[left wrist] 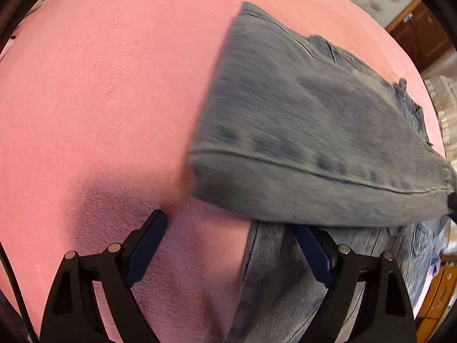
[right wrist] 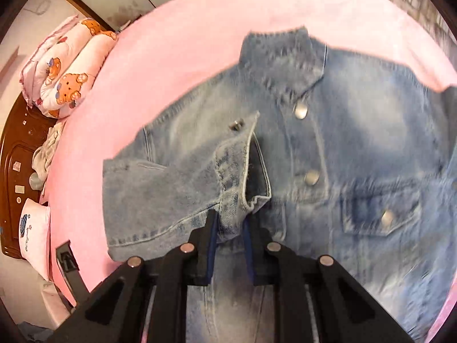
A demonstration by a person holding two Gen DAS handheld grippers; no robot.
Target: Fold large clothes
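The right gripper (right wrist: 230, 225) clenches the jacket (right wrist: 357, 148) cuff (right wrist: 237, 177), probably folding the sleeve inward; the left gripper (left wrist: 231, 228) hangs released over the bed (left wrist: 100, 100).

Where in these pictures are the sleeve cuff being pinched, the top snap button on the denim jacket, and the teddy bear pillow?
sleeve cuff (right wrist: 232, 188): right wrist view, on the cuff's faded band above the fingers.
top snap button (right wrist: 300, 112): right wrist view, on the button's metal face.
teddy bear pillow (right wrist: 67, 85): right wrist view, on a printed bear.

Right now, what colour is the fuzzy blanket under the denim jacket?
Pink. The fuzzy pink blanket under the blue denim jacket shows best in the left wrist view.
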